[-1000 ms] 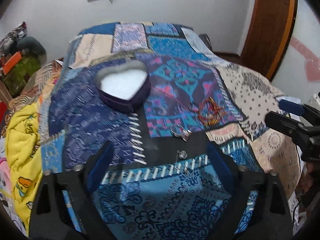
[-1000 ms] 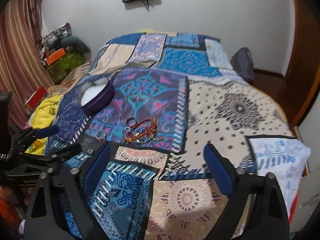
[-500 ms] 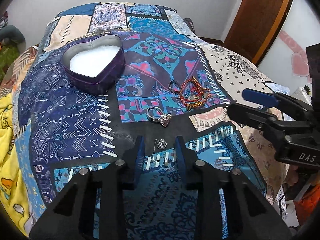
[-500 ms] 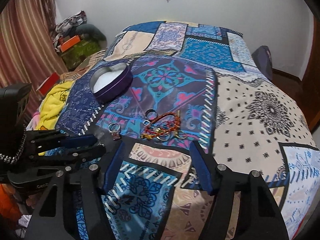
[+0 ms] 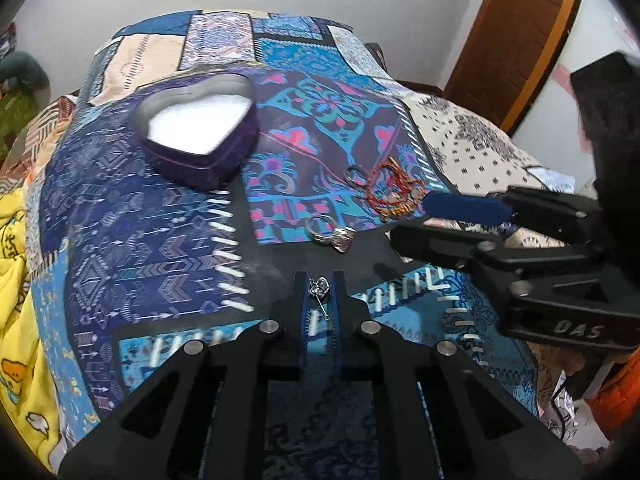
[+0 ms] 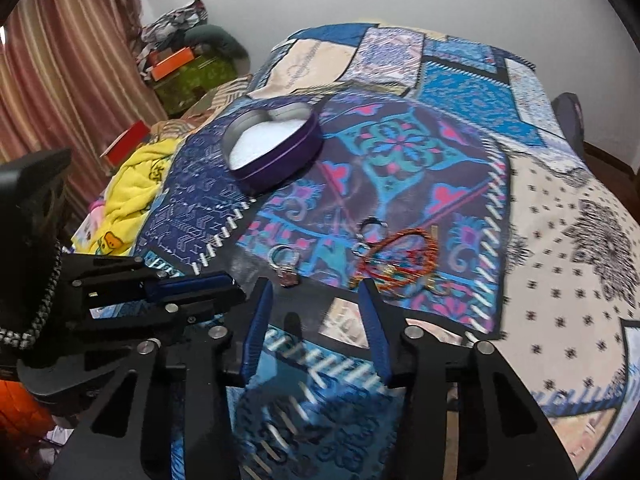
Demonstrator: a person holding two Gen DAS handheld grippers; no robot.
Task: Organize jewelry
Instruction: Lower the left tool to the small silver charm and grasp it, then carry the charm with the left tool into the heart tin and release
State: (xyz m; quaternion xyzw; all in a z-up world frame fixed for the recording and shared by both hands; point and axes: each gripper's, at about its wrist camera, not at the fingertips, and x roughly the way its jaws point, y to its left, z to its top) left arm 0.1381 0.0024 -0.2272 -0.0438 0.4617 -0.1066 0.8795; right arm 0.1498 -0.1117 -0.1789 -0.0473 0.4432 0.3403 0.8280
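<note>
My left gripper (image 5: pixel 320 280) is shut on a small silver stud earring (image 5: pixel 319 287), held between its blue pads just above the bedspread. A silver ring with a stone (image 5: pixel 331 233) lies just beyond it. A red and orange beaded bracelet (image 5: pixel 394 194) lies further right with a plain ring (image 5: pixel 355 174) beside it. The purple heart-shaped tin (image 5: pixel 200 136) with white padding stands open at the back left. My right gripper (image 6: pixel 316 288) is open, hovering near the stone ring (image 6: pixel 285 262) and the bracelet (image 6: pixel 400 264). The tin (image 6: pixel 276 148) lies beyond it.
The jewelry lies on a patchwork bedspread (image 5: pixel 140 248) covering a bed. A yellow blanket (image 5: pixel 16 280) hangs at the left edge. A wooden door (image 5: pixel 516 32) is at the back right. Cluttered boxes (image 6: pixel 176 68) and a curtain (image 6: pixel 60 80) stand to the left.
My left gripper has closed from wide open onto the stud earring. My right gripper has narrowed and moved closer to the ring and bracelet.
</note>
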